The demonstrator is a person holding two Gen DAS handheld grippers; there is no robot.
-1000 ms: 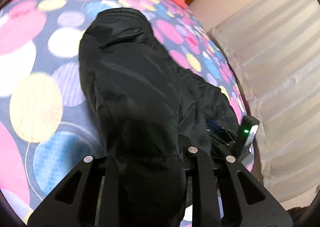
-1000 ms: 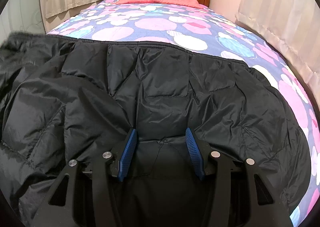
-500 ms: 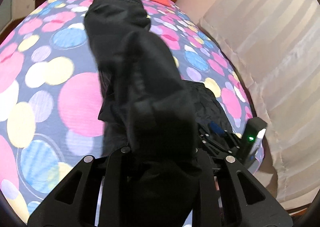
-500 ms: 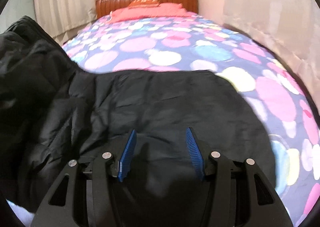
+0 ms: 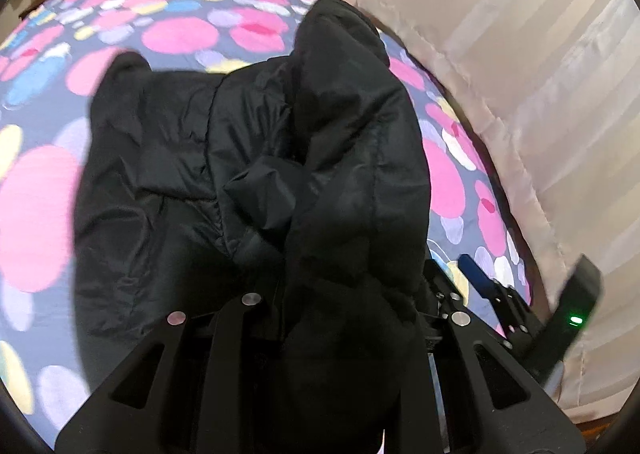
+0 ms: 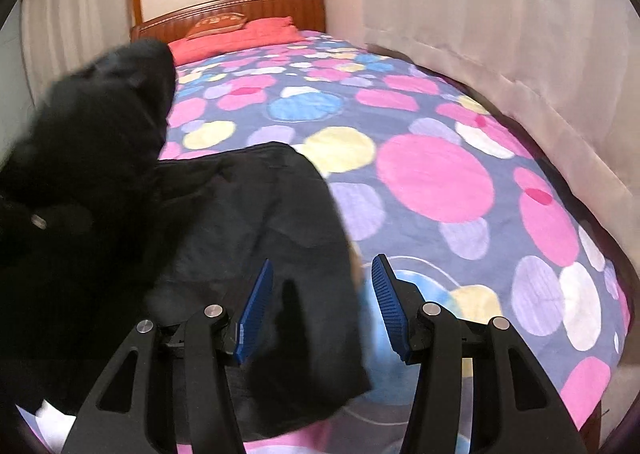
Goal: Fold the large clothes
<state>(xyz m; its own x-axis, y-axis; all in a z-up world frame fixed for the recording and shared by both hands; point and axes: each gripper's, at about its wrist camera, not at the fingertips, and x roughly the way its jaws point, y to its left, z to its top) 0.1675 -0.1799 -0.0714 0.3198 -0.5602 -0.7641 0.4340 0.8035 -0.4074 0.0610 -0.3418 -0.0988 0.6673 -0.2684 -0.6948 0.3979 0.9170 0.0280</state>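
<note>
Left wrist view only: we get the left gripper (image 5: 344, 318) buried in a thick bunch of the black puffer jacket (image 5: 248, 174). The fabric covers the fingertips completely, but it's gripped and lifted from right between them, so we'd call it clamped on the jacket. The right gripper (image 5: 480, 286) also pokes in at the lower right here, with one blue pad and a small green light behind it.

Right wrist view only: we see the right gripper (image 6: 324, 306) with its blue pads (image 6: 256, 310) clearly spread apart and nothing pinched. The jacket's edge lies under the gap, while the right pad hangs over bare bedspread (image 6: 436, 178). This view also shows the wooden headboard (image 6: 240, 10), the red pillow (image 6: 236, 40) and the wall outlet, which the left view mostly cuts off.

Where the jacket is: near the foot end of the bed. Part of it is spread flat on the bedspread; the rest is hoisted up in a tall lump (image 6: 92, 142) on the left side of the right view, blurry there.

How the jacket looks: black, slightly shiny, quilted with visible stitch lines, pretty crumpled. The raised part drapes over the flat part in the left view.

Around the bed: pale striped curtain (image 5: 520, 94) along the right side, just beside the mattress edge.
</note>
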